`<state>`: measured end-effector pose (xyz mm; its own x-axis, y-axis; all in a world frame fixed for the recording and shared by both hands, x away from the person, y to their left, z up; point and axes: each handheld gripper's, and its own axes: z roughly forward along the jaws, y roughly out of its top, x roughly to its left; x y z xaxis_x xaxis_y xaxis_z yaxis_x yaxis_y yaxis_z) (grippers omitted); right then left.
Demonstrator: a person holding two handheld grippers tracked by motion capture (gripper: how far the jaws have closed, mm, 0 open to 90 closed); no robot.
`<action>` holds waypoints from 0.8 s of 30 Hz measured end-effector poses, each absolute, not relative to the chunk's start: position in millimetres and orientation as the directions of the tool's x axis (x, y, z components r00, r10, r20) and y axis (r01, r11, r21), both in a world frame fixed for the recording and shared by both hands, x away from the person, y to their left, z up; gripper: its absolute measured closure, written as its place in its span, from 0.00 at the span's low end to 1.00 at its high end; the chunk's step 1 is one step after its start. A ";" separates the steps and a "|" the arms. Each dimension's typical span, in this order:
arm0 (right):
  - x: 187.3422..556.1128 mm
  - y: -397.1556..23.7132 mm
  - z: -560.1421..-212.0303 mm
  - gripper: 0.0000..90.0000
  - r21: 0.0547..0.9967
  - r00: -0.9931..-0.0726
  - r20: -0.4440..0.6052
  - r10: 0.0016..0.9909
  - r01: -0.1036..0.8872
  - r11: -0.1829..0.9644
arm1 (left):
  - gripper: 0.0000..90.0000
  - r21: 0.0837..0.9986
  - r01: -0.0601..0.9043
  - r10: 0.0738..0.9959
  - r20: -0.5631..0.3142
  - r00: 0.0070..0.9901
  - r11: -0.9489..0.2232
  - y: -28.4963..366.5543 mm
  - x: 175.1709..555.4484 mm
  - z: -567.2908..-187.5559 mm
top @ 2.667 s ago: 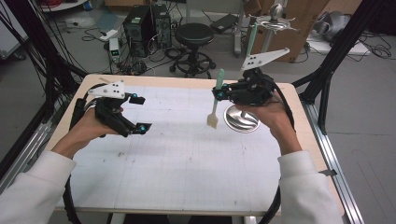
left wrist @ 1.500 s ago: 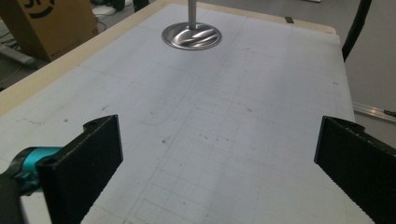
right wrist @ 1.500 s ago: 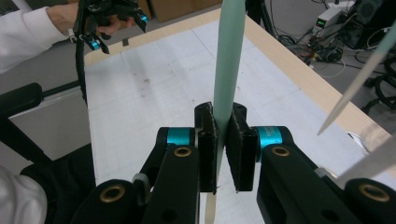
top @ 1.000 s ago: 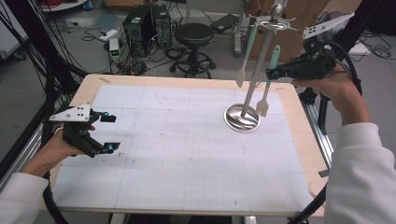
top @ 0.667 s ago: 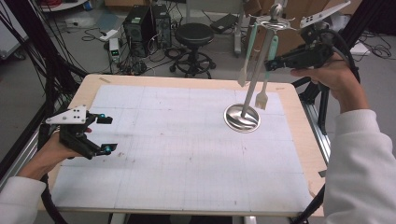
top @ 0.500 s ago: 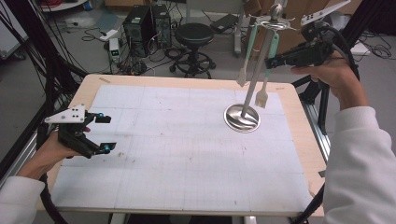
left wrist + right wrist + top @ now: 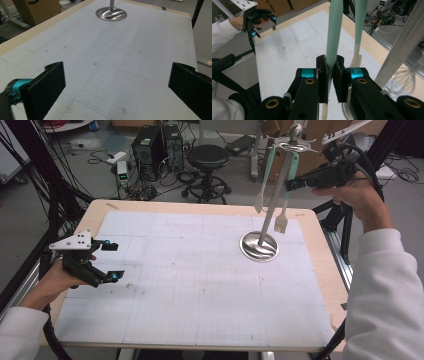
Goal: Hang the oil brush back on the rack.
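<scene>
Hanging the mint-handled brush [image 7: 283, 205] on the utensil stand [image 7: 277, 185] looks like the step in hand. High view: the right gripper [image 7: 292, 184] holds the brush handle up near the stand's top ring [image 7: 291, 141], bristle head dangling just above the table mat [image 7: 200, 285], just beside the round steel base [image 7: 259, 246]. A second utensil, a mint spatula [image 7: 264, 180], already hangs from the ring on the far side of the pole. The left gripper [image 7: 111, 261] sits idle low over the mat's left edge, jaws spread wide, nothing between them. Left gripper view: both black jaws far apart over bare mat, stand base [image 7: 111, 13] far ahead, well clear. Right gripper view: jaws narrow and clamped flat on the mint handle [image 7: 334, 32], which runs upright through the pads [image 7: 323, 80]; the hanging spatula [image 7: 359, 30] is just beside it, stand pole [image 7: 402, 50] at right. To do it well, I'd judge: keep the handle vertical, bring its top end onto a free hook, away from the spatula so they don't knock. Whether the handle end is already on a hook can't be told; it's hidden against the ring. Confirm it's seated before easing the grip, open slowly, and back out sideways so the jaws don't drag the brush off or tip the stand.
</scene>
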<state>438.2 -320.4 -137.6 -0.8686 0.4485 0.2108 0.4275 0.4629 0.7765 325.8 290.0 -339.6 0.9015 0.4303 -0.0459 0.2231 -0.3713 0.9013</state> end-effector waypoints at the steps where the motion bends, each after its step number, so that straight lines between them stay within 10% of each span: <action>1: 439.0 -320.7 -137.7 0.93 0.777 -0.868 0.209 0.450 0.427 0.463 | 0.02 0.901 0.221 0.429 -0.043 0.902 -0.374 290.2 326.4 -339.7; 19: 447.9 -323.8 -143.0 0.90 0.798 -0.853 0.177 0.491 0.416 0.436 | 0.02 0.898 0.233 0.438 -0.050 0.898 -0.373 290.1 329.9 -341.8; 24: 441.9 -327.7 -146.0 0.70 0.809 -0.817 0.135 0.561 0.418 0.413 | 0.02 0.899 0.228 0.434 -0.047 0.900 -0.375 288.5 329.5 -341.9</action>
<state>441.9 -327.7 -146.0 -0.8167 0.5611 0.1349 0.4177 0.4134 0.8091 329.5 288.5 -341.9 0.8995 0.4344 -0.0471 0.2280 -0.3747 0.8987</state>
